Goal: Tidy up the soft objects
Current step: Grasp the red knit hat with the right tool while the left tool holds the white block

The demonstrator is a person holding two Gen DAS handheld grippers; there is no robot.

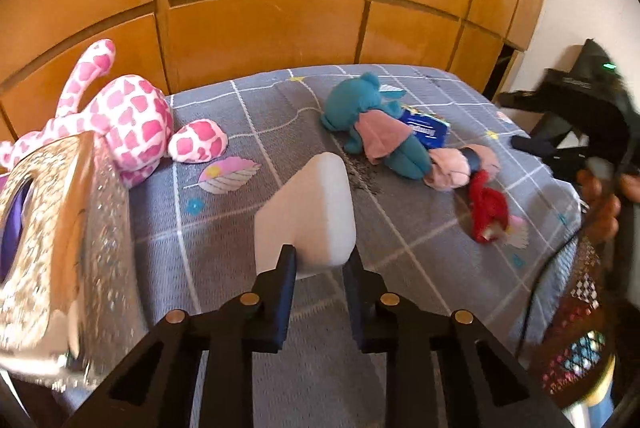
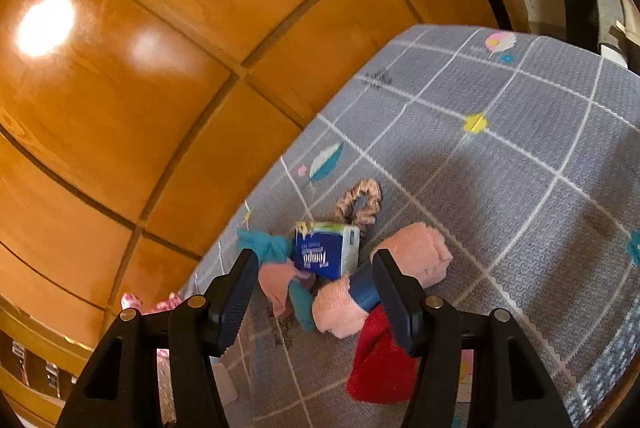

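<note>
My left gripper [image 1: 318, 264] is shut on a white sponge block [image 1: 310, 212] and holds it above the grey checked bed cover [image 1: 260, 132]. A glittery silver bag [image 1: 60, 248] stands at the left, beside a pink-and-white plush giraffe [image 1: 132, 124]. A teal plush toy [image 1: 368, 120], a blue tissue pack [image 1: 426, 128], a pink rolled towel [image 1: 456, 168] and a red cloth [image 1: 488, 208] lie in a pile at the right. My right gripper [image 2: 316, 276] is open above that pile: tissue pack [image 2: 324, 252], pink towel [image 2: 404, 268], red cloth [image 2: 380, 360], teal toy [image 2: 268, 244], a pink scrunchie [image 2: 360, 204].
A wooden panelled wardrobe [image 1: 260, 8] stands right behind the bed. The right hand-held gripper [image 1: 592, 116] shows at the right edge of the left wrist view, over the bed's right edge. A patterned fabric [image 1: 580, 308] is at the lower right.
</note>
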